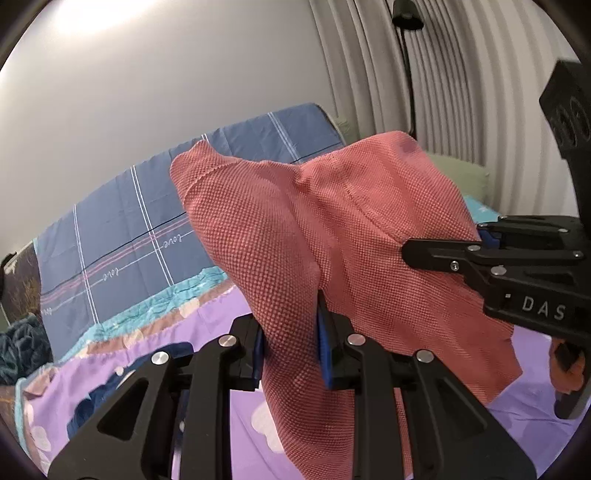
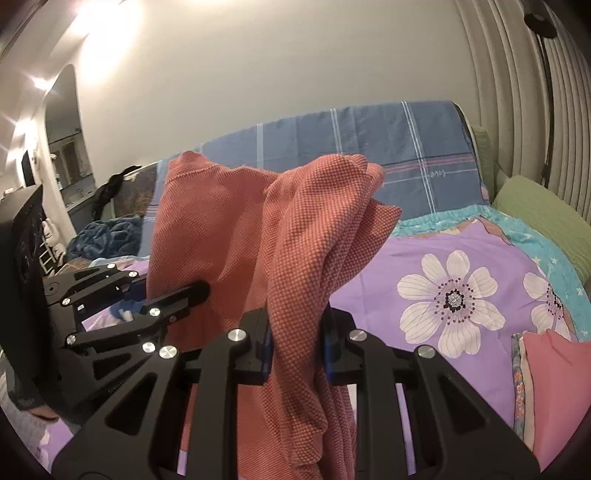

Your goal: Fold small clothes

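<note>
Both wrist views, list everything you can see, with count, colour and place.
Garment: one, coral-red knit, held up over the bed.
Bedspread: one, purple with white flowers, under the garment.
Blue sheet: one, blue plaid, draped at the back.
Green pillow: one, right of the bed.
Dark blanket: one, teal-blue, bunched at far left.
Pink cushion: one, near right corner.
Floor lamp: one, black, by the curtain.
Left gripper: black, fingers shut on the garment.
Right gripper: black, fingers shut on the garment.

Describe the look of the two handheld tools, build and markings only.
The left tool and the right tool are both matte black angular frames with triangular cutouts, silver round bolt heads at the joints, and blue pads inside the fingers. The right tool's body bears white "DAS" lettering. No cables or sleeves show.
</note>
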Available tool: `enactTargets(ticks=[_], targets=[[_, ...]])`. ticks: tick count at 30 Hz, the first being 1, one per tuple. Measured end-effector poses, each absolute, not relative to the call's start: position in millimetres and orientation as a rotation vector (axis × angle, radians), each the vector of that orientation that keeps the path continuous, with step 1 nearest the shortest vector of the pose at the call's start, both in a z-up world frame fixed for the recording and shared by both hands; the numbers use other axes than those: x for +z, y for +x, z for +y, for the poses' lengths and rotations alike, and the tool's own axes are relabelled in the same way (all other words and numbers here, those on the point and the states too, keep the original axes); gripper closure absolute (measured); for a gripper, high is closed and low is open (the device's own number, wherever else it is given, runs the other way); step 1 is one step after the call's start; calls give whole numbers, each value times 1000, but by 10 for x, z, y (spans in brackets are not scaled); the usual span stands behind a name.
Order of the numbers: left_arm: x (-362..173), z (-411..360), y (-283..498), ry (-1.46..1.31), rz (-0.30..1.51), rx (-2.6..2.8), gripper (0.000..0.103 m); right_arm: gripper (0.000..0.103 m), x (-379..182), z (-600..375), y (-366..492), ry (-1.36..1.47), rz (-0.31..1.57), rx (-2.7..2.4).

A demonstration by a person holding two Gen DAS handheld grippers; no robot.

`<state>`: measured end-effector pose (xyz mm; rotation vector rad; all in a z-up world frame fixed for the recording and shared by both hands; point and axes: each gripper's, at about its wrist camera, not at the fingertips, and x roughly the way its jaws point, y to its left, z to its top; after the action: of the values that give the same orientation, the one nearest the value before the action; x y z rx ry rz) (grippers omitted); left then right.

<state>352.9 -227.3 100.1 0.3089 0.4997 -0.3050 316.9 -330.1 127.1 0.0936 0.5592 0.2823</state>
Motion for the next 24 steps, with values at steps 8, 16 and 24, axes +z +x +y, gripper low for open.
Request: enactTargets(ticks=[8,16,24], targets=[[588,-2413,4126,373,546,-238,79,83,853,-3402,3818,147,625,239],[-159,-2218,4633,414,683,-81,42,50,62,-3402,4388,120,774,65],[-866,-2124,4383,482,793,-182,42,46,-872,-3620,4371,215,1041,-13]])
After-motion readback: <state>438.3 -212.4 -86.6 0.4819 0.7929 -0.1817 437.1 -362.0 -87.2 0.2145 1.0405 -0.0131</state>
